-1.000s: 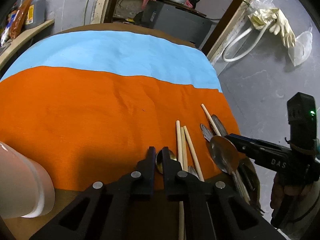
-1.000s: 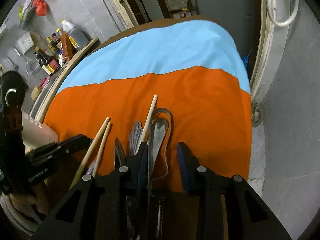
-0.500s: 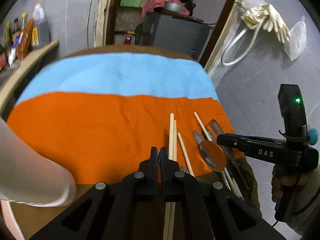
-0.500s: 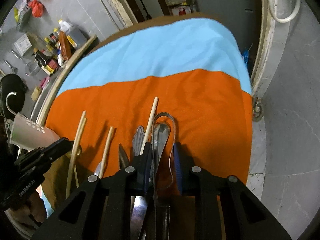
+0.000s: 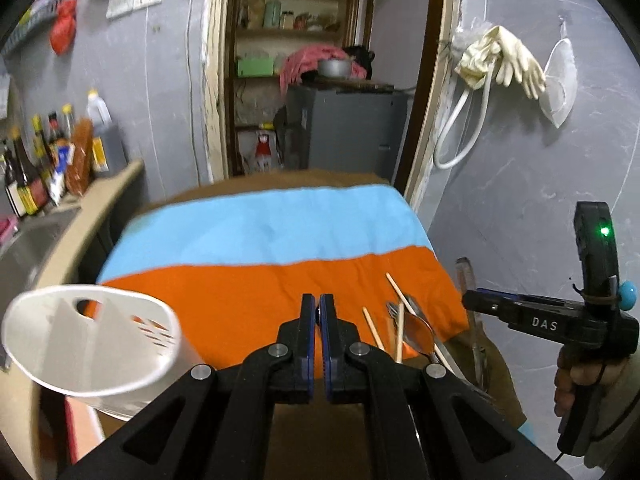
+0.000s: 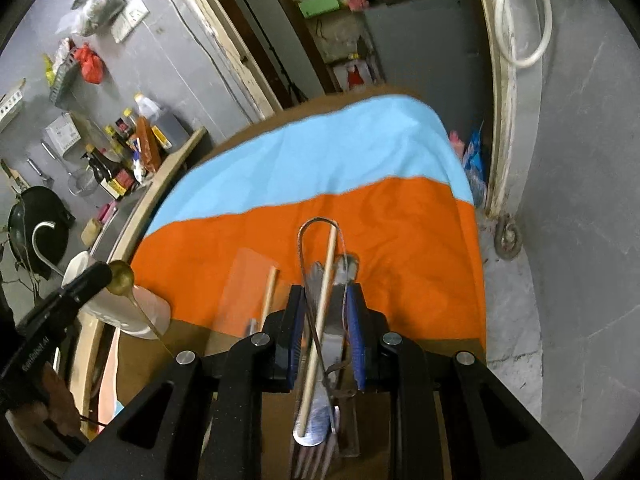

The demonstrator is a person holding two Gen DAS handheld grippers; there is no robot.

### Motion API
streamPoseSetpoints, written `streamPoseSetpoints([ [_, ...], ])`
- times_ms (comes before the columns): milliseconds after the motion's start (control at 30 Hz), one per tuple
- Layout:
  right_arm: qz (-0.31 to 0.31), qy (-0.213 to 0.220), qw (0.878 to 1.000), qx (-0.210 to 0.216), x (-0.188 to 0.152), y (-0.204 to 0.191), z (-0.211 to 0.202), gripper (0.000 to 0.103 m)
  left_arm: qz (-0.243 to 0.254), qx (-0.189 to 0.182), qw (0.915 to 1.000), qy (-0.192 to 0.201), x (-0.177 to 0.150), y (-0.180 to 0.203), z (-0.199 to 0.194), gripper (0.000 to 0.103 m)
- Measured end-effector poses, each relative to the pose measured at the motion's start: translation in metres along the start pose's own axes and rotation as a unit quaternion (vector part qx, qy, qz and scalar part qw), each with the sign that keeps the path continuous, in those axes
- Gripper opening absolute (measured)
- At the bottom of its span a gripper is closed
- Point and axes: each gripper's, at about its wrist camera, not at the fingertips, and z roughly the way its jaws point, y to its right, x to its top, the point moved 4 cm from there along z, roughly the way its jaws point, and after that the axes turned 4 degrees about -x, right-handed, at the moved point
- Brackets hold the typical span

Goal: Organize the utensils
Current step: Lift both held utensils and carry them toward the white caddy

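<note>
My left gripper (image 5: 319, 312) is shut on a small golden spoon (image 6: 120, 276), held in the air just over a white perforated utensil holder (image 5: 92, 344) at the table's left edge. My right gripper (image 6: 324, 300) is shut on a long looped metal utensil (image 6: 320, 222), which hangs off the cloth's right edge (image 5: 474, 328). A chopstick (image 6: 324, 280) and a spoon handle also show between its jaws; whether they are gripped or lie beneath is unclear. More chopsticks (image 5: 372, 328), a fork (image 5: 394, 310) and a steel spoon (image 5: 418, 332) lie on the orange cloth (image 5: 240, 296).
A blue cloth (image 5: 260, 228) covers the table's far half. Sauce bottles (image 5: 48, 160) and a sink stand on the counter to the left. A grey cabinet (image 5: 344, 128) fills the doorway behind. The grey wall with hung gloves (image 5: 504, 60) is close on the right. A hand (image 5: 580, 372) grips the right gripper's handle.
Both grippers rose. The left one lifted the golden spoon off the cloth and swung left over the holder. The right jaws narrowed around the looped utensil and lifted it.
</note>
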Motion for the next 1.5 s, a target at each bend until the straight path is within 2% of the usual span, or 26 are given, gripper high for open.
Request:
streamPoseSetpoints([
  [200,-0.007,0.072,0.997,0.0,0.006,-0.025,-0.042,0.018,-0.013,0.004,0.9988,0.048,0.016,-0.018,-0.039,0.003],
  [333,-0.013,0.105,0.994,0.003,0.007,-0.044,-0.063,0.018,-0.019,0.0,0.9976,0.066,0.023,-0.029,-0.061,0.003],
  [367,-0.014,0.113,0.994,0.005,0.007,-0.049,-0.068,0.005,-0.02,-0.001,0.9973,0.071,0.025,-0.031,-0.067,0.003],
  [400,-0.018,0.119,0.993,0.005,0.007,-0.054,-0.073,0.001,-0.022,-0.003,0.9968,0.076,0.027,-0.034,-0.072,0.003],
  [467,-0.021,0.131,0.991,0.004,0.007,-0.064,-0.08,0.0,-0.024,-0.006,0.996,0.086,0.031,-0.039,-0.083,0.003],
  [567,-0.024,0.131,0.991,0.005,0.006,-0.076,-0.083,0.0,-0.02,-0.006,0.9954,0.093,0.033,-0.047,-0.093,0.003],
  [733,-0.021,0.124,0.992,0.003,-0.005,-0.085,-0.08,0.0,-0.019,-0.012,0.9963,0.083,0.028,-0.055,-0.097,0.003],
  [900,-0.047,0.07,0.996,0.002,-0.023,-0.09,-0.06,0.001,-0.022,-0.018,0.9966,0.078,0.023,-0.057,-0.098,0.003],
  [933,-0.053,0.06,0.997,0.001,-0.027,-0.09,-0.054,0.004,-0.021,-0.018,0.9966,0.077,0.023,-0.058,-0.098,0.003],
  [1000,-0.076,0.035,0.996,0.0,-0.034,-0.092,-0.037,0.027,-0.02,-0.02,0.9968,0.074,0.022,-0.058,-0.097,0.003],
  [1033,-0.084,0.03,0.996,0.0,-0.036,-0.092,-0.032,0.046,-0.019,-0.019,0.9969,0.074,0.021,-0.058,-0.097,0.003],
  [1067,-0.1,0.026,0.995,0.008,-0.038,-0.095,-0.025,0.049,-0.019,-0.018,0.997,0.073,0.021,-0.059,-0.097,0.003],
  [1167,-0.147,0.009,0.989,0.022,-0.035,-0.108,-0.004,0.049,-0.02,-0.012,0.9974,0.069,0.018,-0.06,-0.096,0.003],
  [1333,-0.247,-0.042,0.967,0.048,-0.024,-0.127,0.043,0.049,-0.031,0.007,0.9976,0.062,0.011,-0.062,-0.096,0.003],
  [1500,-0.343,-0.099,0.931,0.073,-0.021,-0.151,0.082,0.049,-0.054,0.025,0.9965,0.058,0.006,-0.067,-0.095,0.003],
])
